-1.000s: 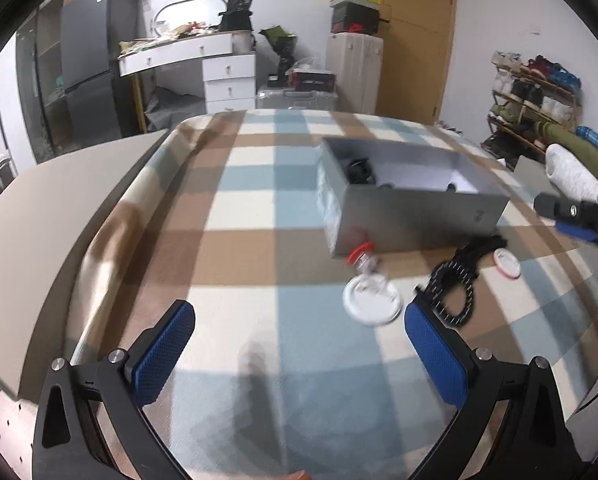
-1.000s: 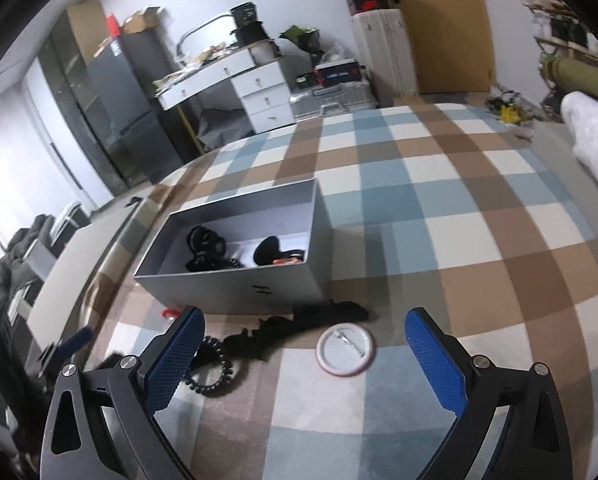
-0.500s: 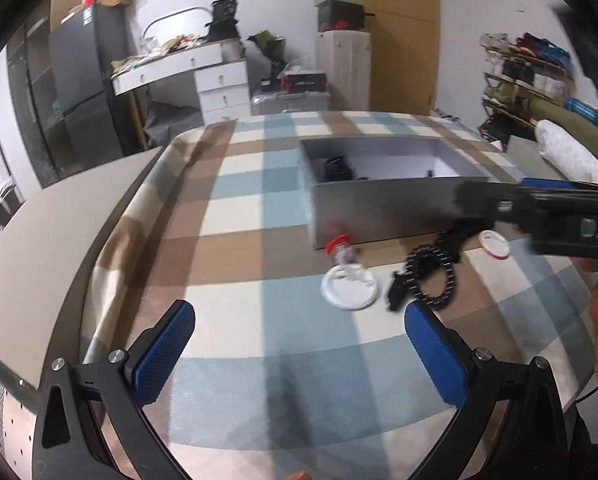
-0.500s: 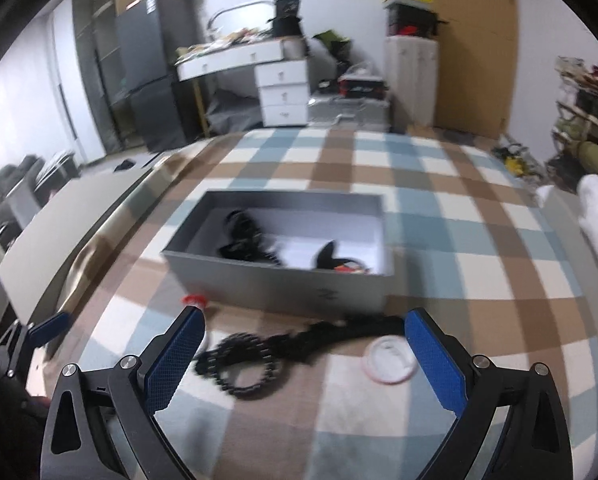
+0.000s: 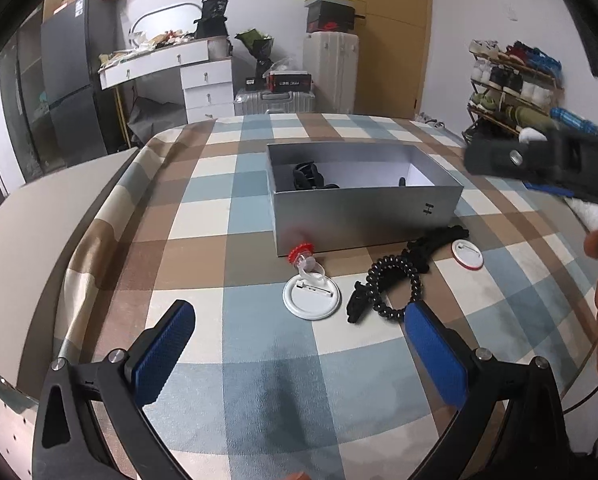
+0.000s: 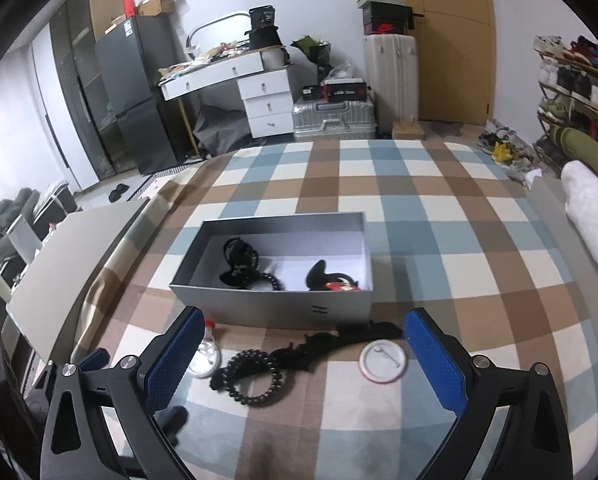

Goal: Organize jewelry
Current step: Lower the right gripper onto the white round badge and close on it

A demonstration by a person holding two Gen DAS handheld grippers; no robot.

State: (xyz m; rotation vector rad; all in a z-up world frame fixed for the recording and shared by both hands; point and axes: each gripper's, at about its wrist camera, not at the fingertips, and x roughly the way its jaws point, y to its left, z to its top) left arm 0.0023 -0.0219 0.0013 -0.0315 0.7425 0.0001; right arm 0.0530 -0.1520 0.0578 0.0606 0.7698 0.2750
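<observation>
A: Checked tabletop (image 6: 439, 216), grey box (image 6: 275, 312) mid-surface, dark pieces inside.
B: Loose items?
A: In front of box: black beaded bracelet (image 6: 255, 378), white-backed badge (image 5: 312, 297), red-rimmed badge (image 6: 383, 361).
B: Grippers?
A: Left gripper (image 5: 299, 354) and right gripper (image 6: 301, 360) both spread wide, empty, above tabletop.

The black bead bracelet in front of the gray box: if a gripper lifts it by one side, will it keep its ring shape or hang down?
The black bead bracelet is separate beads in a loop, so it would probably sag. The round, glossy beads may slip between flat pads. It seems to touch the black fabric piece, which might drag along.
</observation>
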